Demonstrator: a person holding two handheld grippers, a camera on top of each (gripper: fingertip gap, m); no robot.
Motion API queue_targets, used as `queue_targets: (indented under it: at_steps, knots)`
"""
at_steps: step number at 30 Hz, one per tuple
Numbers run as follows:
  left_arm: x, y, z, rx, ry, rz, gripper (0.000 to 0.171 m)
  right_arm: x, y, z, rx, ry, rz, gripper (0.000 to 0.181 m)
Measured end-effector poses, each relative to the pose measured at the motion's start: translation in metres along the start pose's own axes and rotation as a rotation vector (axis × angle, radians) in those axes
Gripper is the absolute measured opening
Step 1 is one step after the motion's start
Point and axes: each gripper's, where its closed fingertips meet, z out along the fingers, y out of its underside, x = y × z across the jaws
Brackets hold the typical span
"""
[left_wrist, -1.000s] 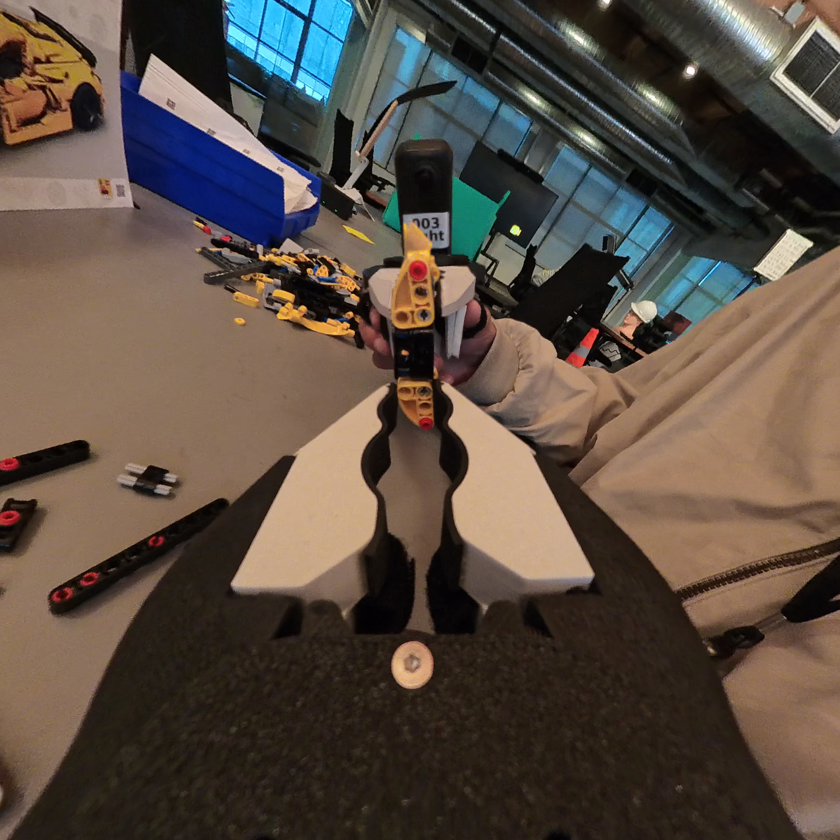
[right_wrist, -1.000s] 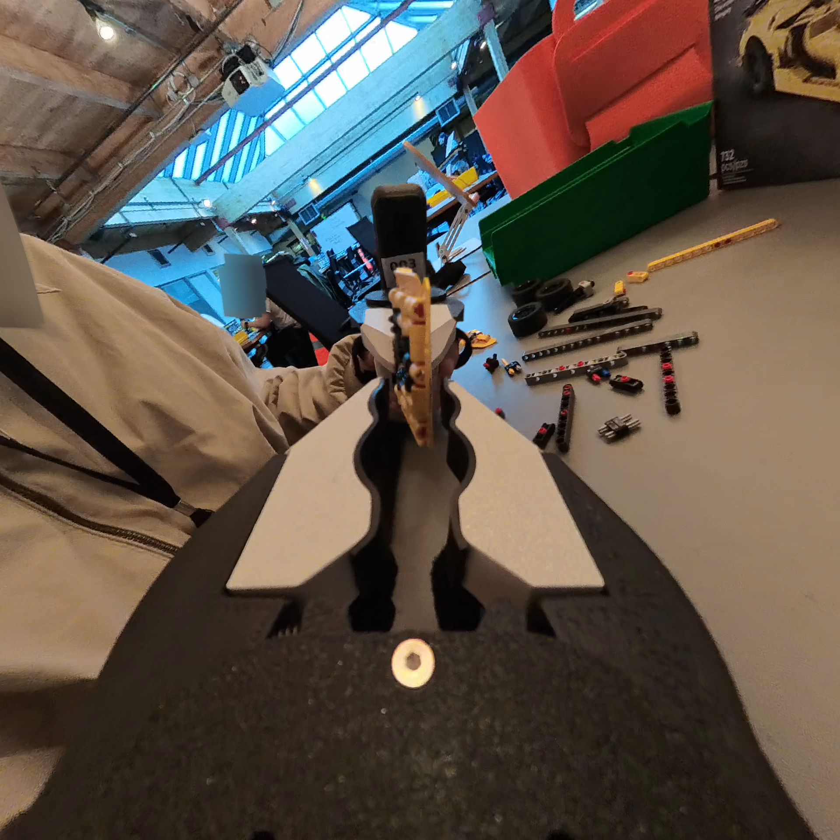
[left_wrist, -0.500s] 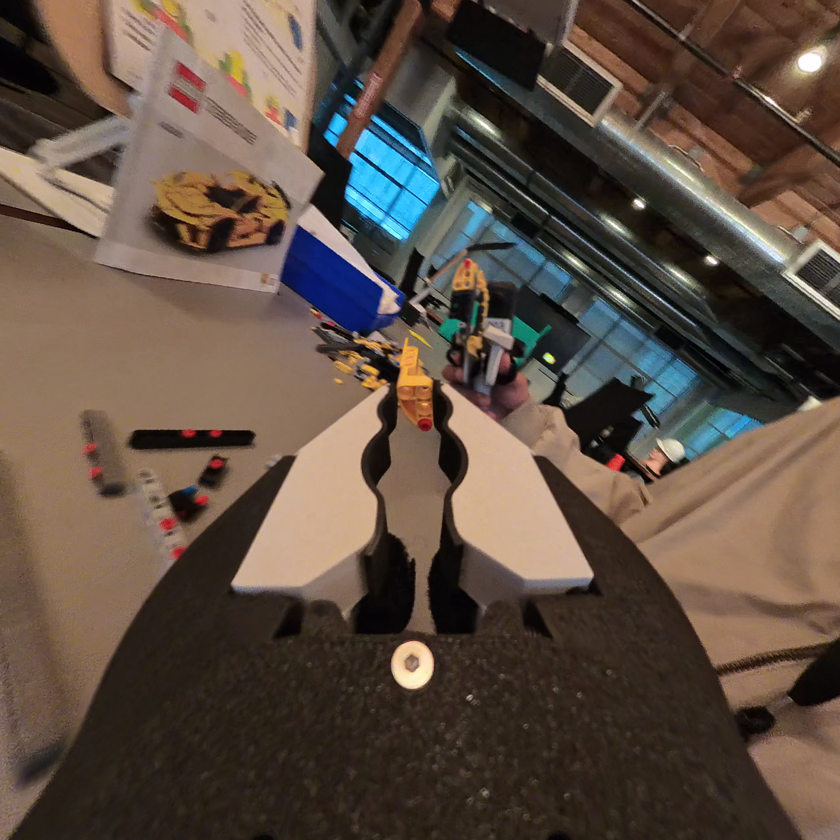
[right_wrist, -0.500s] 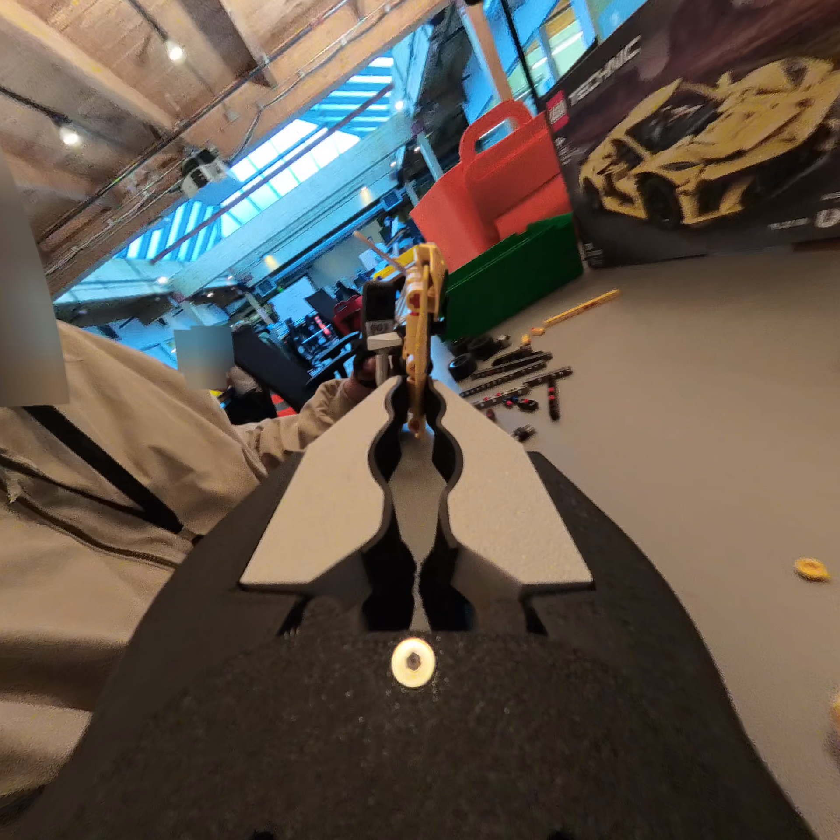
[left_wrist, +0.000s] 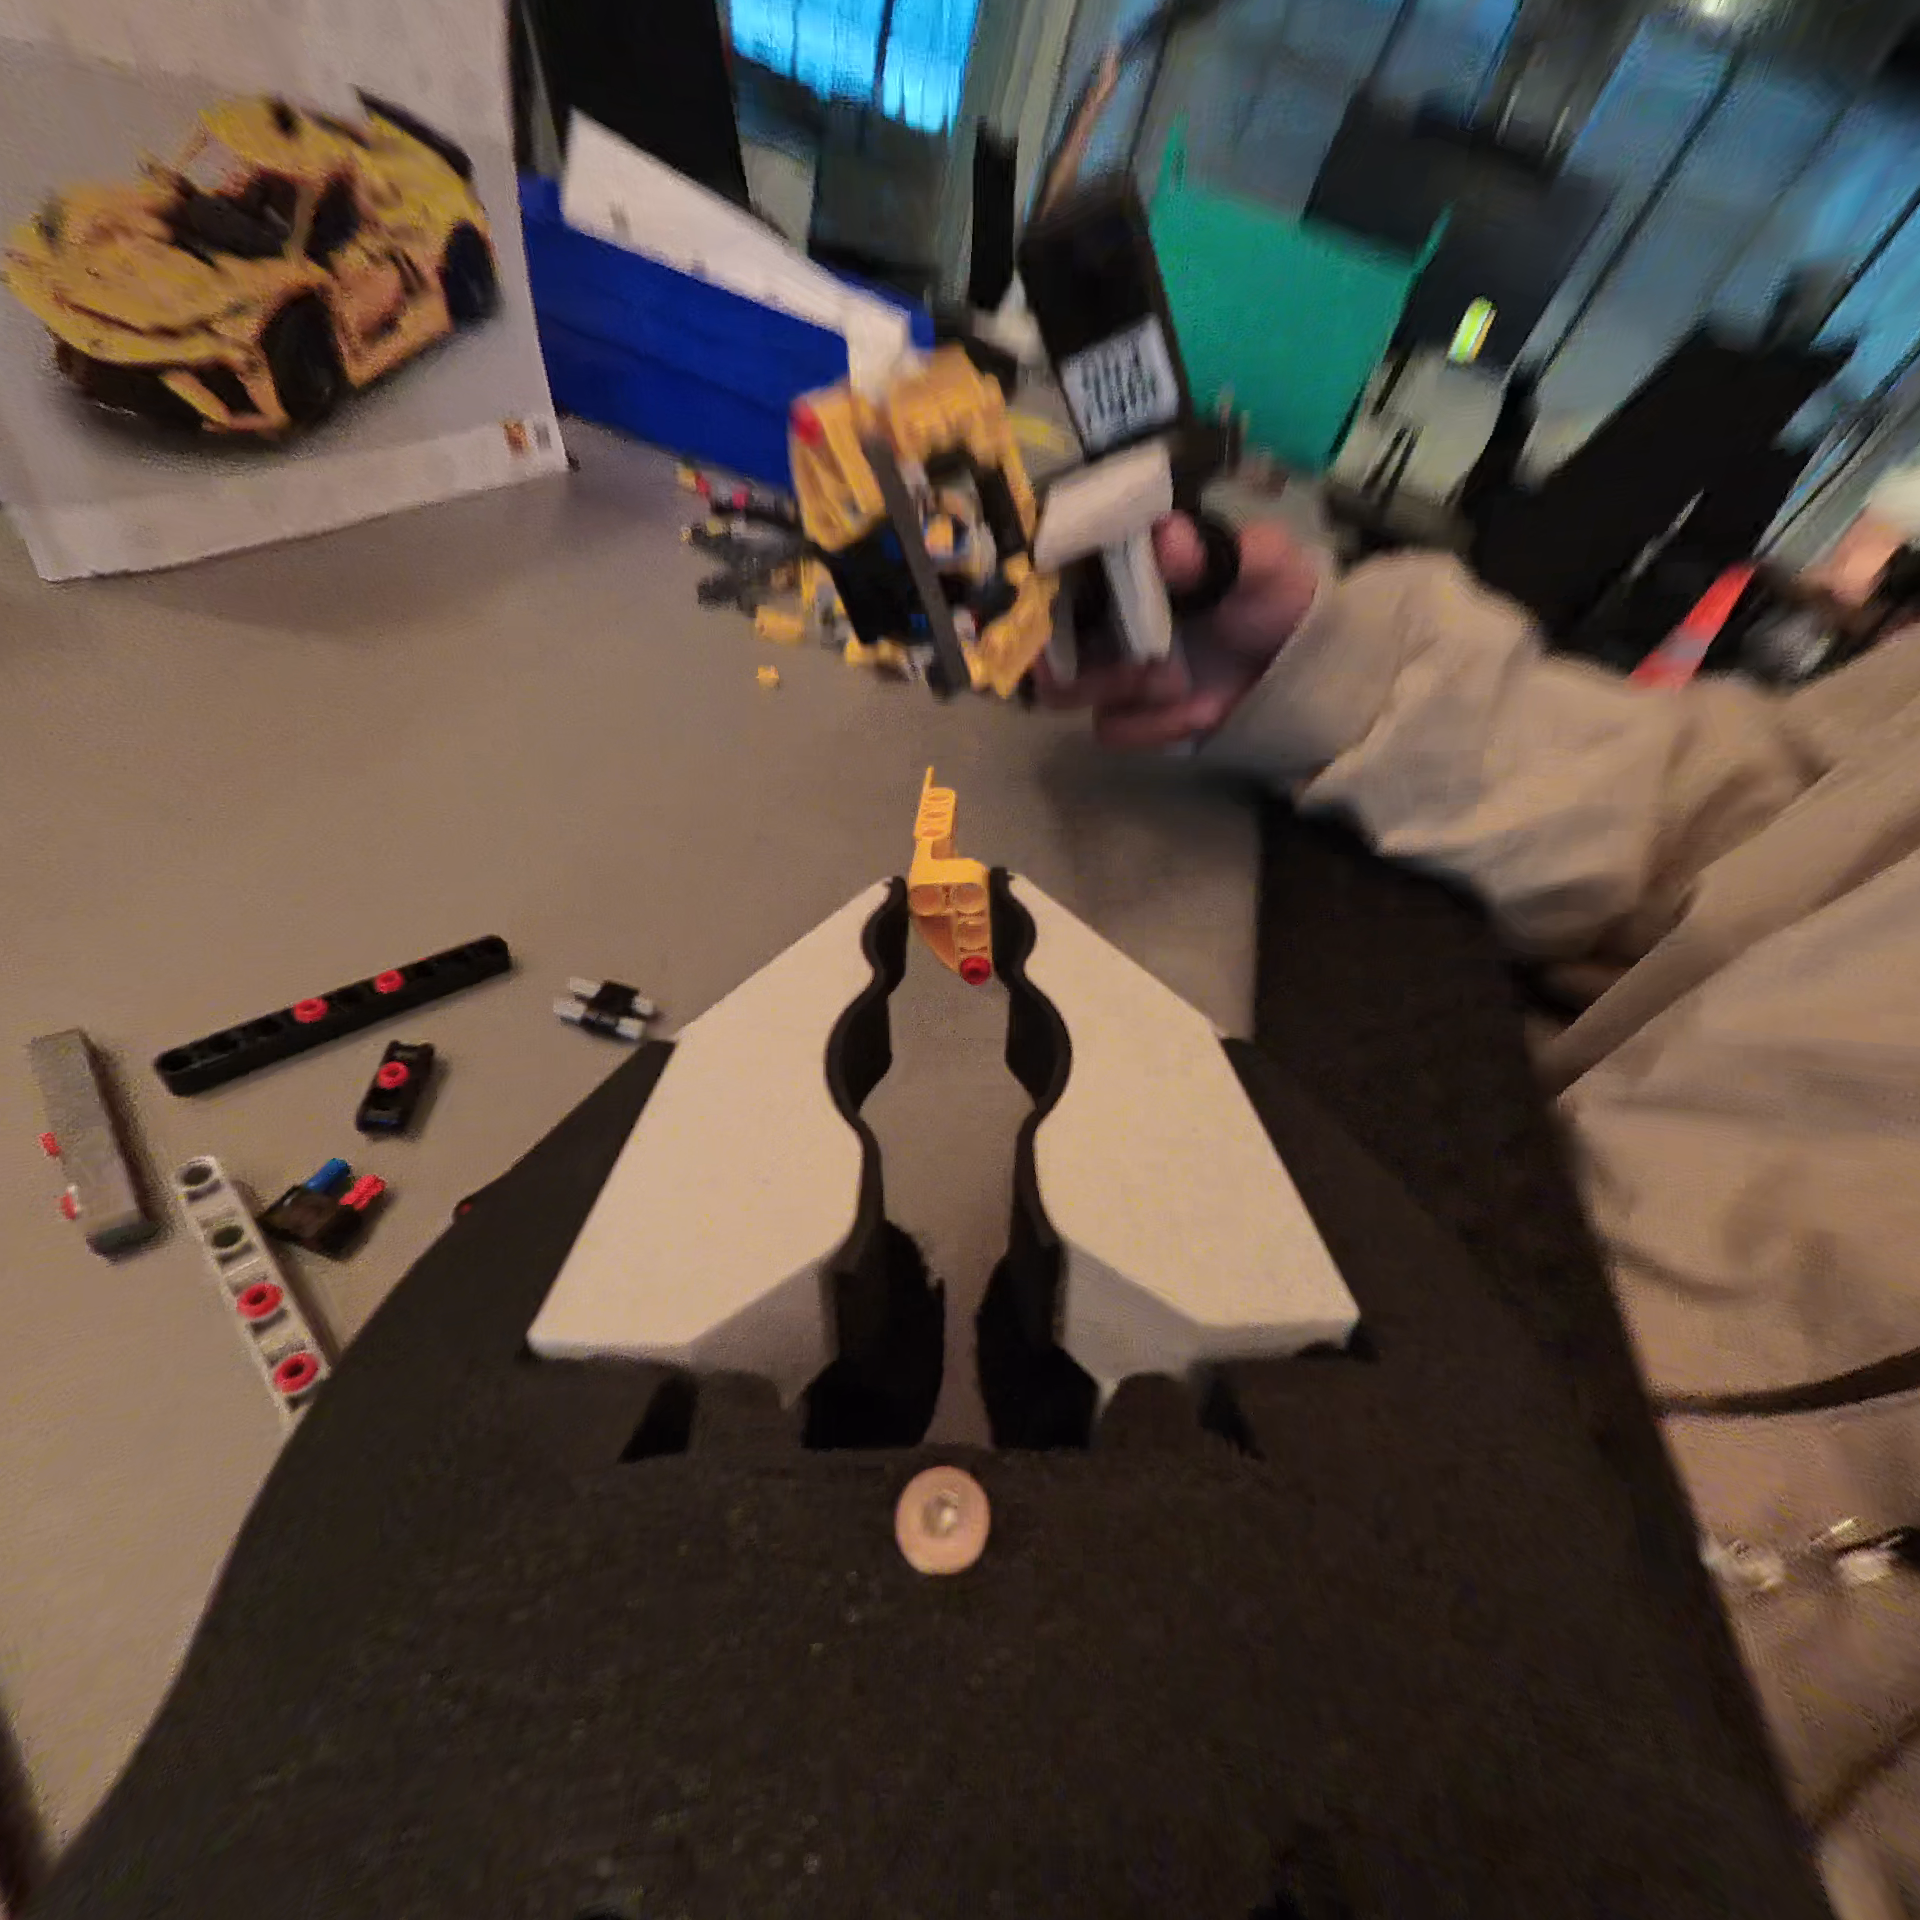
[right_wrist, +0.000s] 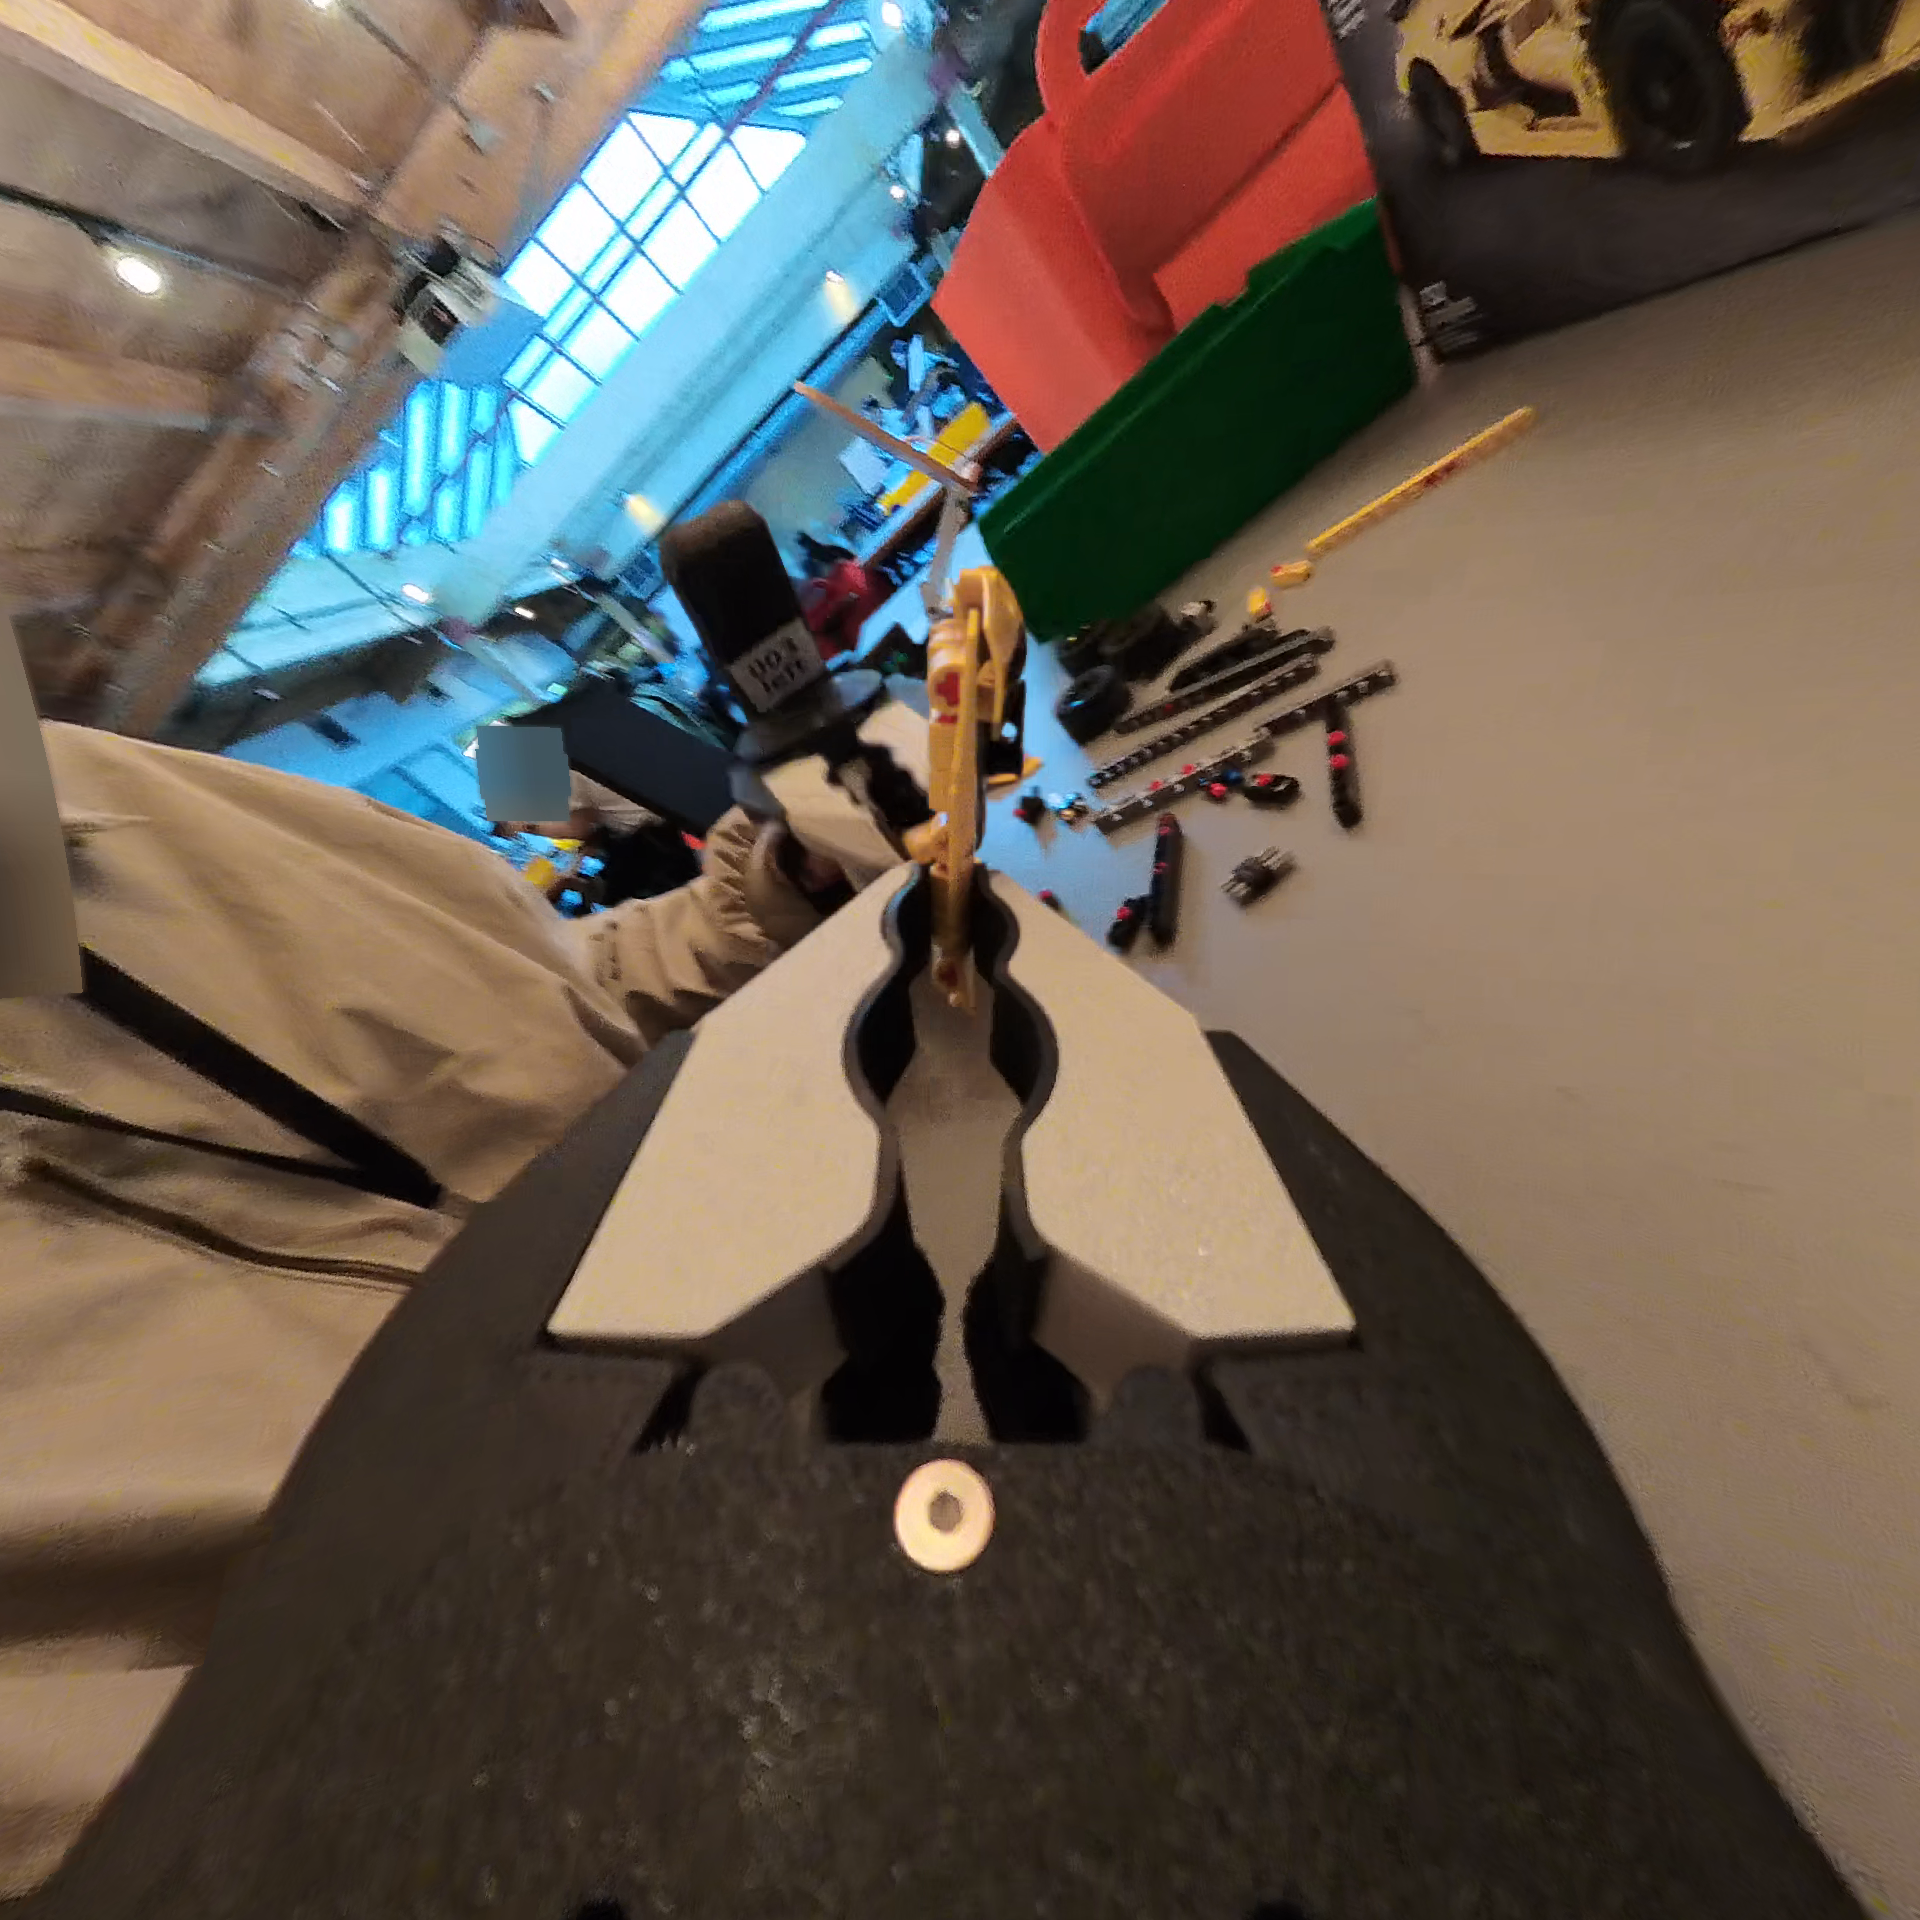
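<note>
left gripper (left_wrist: 948, 914): tips pinched on a small yellow piece (left_wrist: 943, 894) with a red pin at its near end; piece pokes up past the tips, over the table (left_wrist: 416, 748)
right gripper (right_wrist: 951, 914): tips clamped on the lower edge of a yellow-black build (right_wrist: 966, 727), seen edge-on, standing up from the tips
same build, left view: build (left_wrist: 925, 520) held out by the right gripper (left_wrist: 1091, 540), blurred; a hand (left_wrist: 1195, 644) in a beige sleeve grips the handle
gap: small piece and build apart in the left view, build higher and farther off
left gripper in right view: left gripper (right_wrist: 831, 790) just behind the build, black handle with a white sticker; whether it touches the build, cannot tell
table left side: black beam (left_wrist: 332, 1013) with red pins, short black part (left_wrist: 395, 1086), grey beam (left_wrist: 255, 1283) with red pins, grey block (left_wrist: 88, 1138), black-white connector (left_wrist: 608, 1010)
table far, left view: loose pile (left_wrist: 748, 561) of yellow and black parts behind the build; blue bin (left_wrist: 675, 353) with paper in it; booklet (left_wrist: 260, 281) showing a yellow car, propped upright
table right side: row of black beams (right_wrist: 1236, 727), tyres (right_wrist: 1096, 691), long yellow beam (right_wrist: 1423, 488), small black parts with red pins near the tips
far, right view: green bin (right_wrist: 1216, 436), red case (right_wrist: 1122, 197) behind it, dark box (right_wrist: 1662, 156) with a car picture
person: beige jacket (right_wrist: 260, 987) fills the left of the right view
</note>
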Motion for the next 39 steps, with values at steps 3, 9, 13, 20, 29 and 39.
queue_targets:
  at_steps: [3, 9, 13, 20, 29, 39]
  knots:
    - [0.012, 0.025, 0.017, -0.165, -0.015, 0.129, 0.016, -0.004, 0.005, 0.003, -0.012, -0.085, 0.129, 0.006]
    - [0.015, 0.043, 0.026, -0.265, -0.004, 0.122, 0.016, -0.011, 0.013, 0.012, -0.059, -0.102, 0.099, 0.006]
    - [0.02, 0.039, 0.025, -0.233, 0.054, 0.034, 0.026, -0.018, 0.021, 0.018, -0.104, -0.116, 0.056, 0.006]
    - [0.017, -0.043, -0.012, 0.239, 0.236, -0.29, 0.035, -0.031, 0.03, 0.028, -0.157, -0.166, 0.022, 0.006]
    - [0.024, -0.048, -0.016, 0.261, 0.283, -0.304, 0.013, -0.043, 0.039, 0.039, -0.193, -0.215, 0.007, 0.007]
    - [0.029, -0.04, -0.012, 0.21, 0.269, -0.245, 0.013, -0.047, 0.037, 0.048, -0.168, -0.202, -0.037, 0.009]
